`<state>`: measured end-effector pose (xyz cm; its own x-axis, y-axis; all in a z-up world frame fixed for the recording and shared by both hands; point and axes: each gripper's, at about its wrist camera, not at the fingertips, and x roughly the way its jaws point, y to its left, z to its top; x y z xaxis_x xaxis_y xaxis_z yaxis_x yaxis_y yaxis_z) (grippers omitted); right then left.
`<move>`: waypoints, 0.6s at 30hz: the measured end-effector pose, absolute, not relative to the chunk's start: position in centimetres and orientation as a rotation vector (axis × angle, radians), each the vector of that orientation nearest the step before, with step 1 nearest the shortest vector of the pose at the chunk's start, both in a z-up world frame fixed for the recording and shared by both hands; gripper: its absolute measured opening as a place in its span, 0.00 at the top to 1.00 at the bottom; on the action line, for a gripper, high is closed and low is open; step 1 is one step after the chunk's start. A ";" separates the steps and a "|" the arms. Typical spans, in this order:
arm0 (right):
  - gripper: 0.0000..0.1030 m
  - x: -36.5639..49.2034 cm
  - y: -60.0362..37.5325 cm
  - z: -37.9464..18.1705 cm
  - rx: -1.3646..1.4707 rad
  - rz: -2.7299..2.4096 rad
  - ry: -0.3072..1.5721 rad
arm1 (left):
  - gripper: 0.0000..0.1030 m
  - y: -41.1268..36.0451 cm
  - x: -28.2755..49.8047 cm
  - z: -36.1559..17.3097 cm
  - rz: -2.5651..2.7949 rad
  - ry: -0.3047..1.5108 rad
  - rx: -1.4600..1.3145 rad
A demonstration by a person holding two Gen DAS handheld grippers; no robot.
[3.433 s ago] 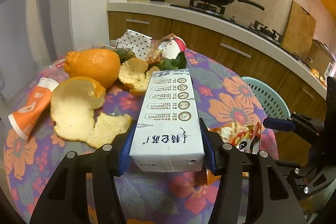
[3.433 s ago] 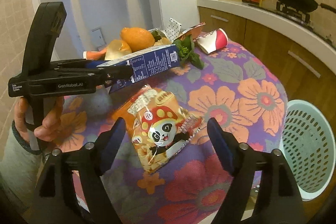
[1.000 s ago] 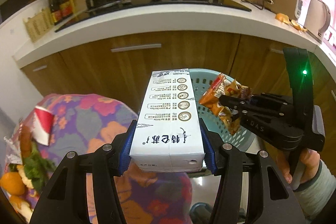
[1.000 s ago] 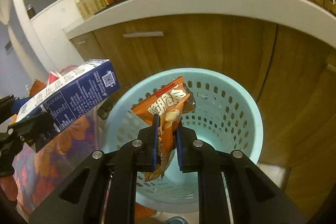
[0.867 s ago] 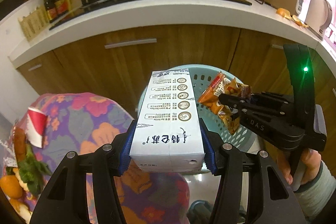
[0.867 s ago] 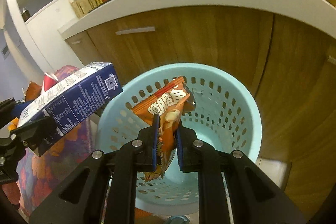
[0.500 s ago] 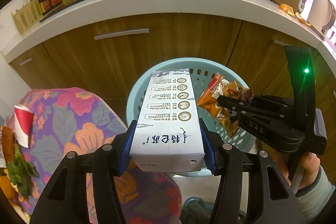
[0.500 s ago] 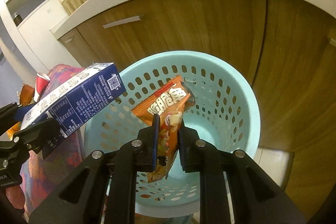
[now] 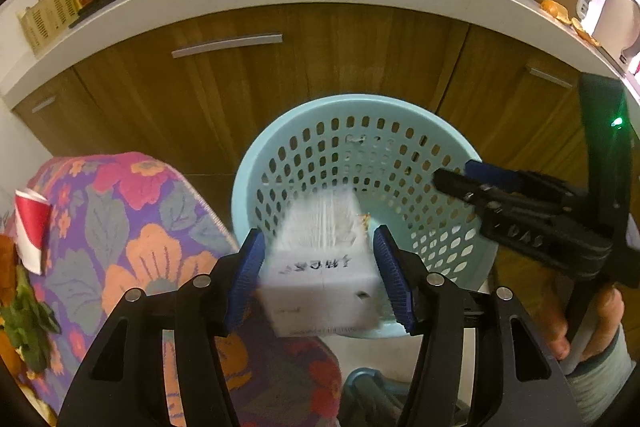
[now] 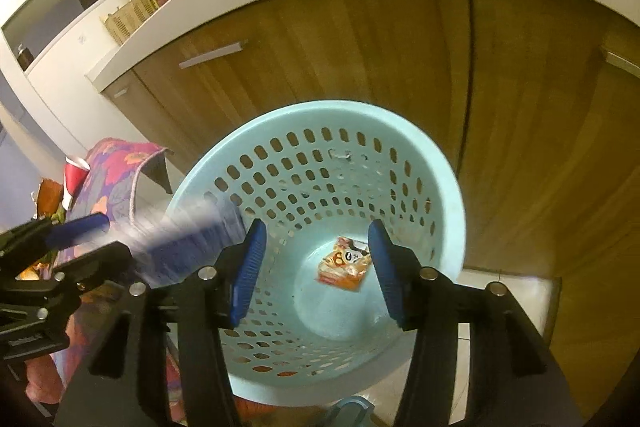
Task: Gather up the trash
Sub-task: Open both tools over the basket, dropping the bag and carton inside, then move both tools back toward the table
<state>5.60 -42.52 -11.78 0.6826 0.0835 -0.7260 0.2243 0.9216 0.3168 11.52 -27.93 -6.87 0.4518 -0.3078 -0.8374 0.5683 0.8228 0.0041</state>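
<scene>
While spread wide over the basket (image 9: 256, 187), left tool (image 9: 318, 279) lets the blurred milk carton (image 9: 320, 267) slip loose between its pads; best held level above the opening until clear of the rim. Right tool (image 10: 312, 267) likewise wide, gripping nothing. Only from the right wrist: snack wrapper (image 10: 345, 264) lying on the basket floor. Only from the left: paper cup (image 9: 31, 225) on the flowered surface (image 9: 132, 227).
</scene>
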 end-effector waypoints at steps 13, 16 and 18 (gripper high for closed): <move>0.52 4.0 -39.4 -7.8 0.345 -0.023 0.745 | 0.46 -22.5 8.7 -2.4 -0.511 0.856 0.212; 0.52 3.7 -37.2 -6.2 0.308 0.025 0.718 | 0.45 -20.3 7.3 -0.8 -0.490 0.805 0.186; 0.52 3.7 -35.7 -5.4 0.284 0.055 0.703 | 0.44 -18.6 6.5 0.3 -0.478 0.773 0.161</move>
<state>3.69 -35.65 -5.38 0.7630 0.1447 -0.6299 0.0456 0.9601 0.2758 6.46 -18.61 0.32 0.6157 -0.3549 -0.7035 0.4705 0.8818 -0.0330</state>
